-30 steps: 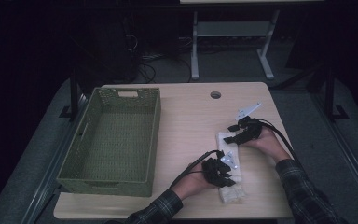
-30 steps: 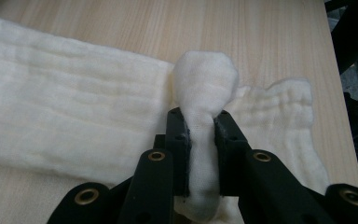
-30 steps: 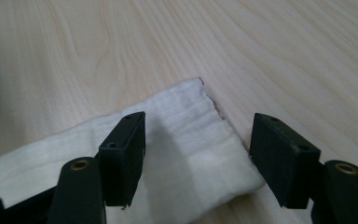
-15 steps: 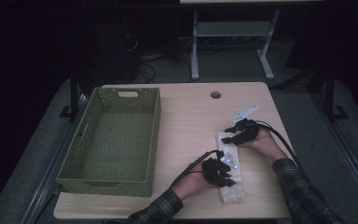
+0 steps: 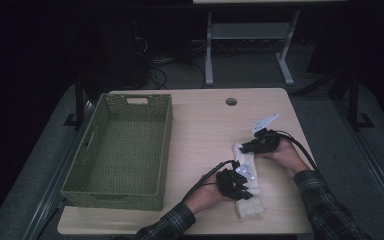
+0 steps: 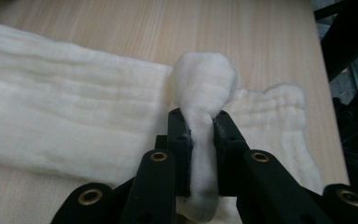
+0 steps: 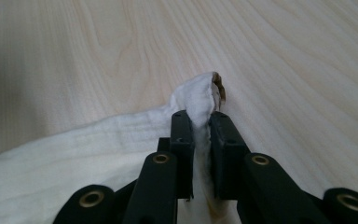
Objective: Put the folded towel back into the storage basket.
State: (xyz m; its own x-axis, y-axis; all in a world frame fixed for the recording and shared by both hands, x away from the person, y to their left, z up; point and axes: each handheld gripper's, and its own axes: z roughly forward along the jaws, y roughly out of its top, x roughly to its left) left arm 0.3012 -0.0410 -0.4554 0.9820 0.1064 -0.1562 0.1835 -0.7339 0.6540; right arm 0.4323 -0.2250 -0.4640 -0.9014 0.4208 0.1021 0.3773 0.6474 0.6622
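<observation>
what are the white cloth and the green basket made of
White cloth: soft, fluffy woven cotton by the look, matte, with faint ridges; it bunches where pinched. Green basket: woven texture with cut-out handle, likely plastic or dyed wicker; too far to tell.

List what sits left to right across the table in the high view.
Green woven basket → left gripper, jaws shut on the near part of the white cloth → right gripper, jaws shut on the cloth's far end. The round hole in the tabletop lies farther back, so it is left out of the order.
</observation>
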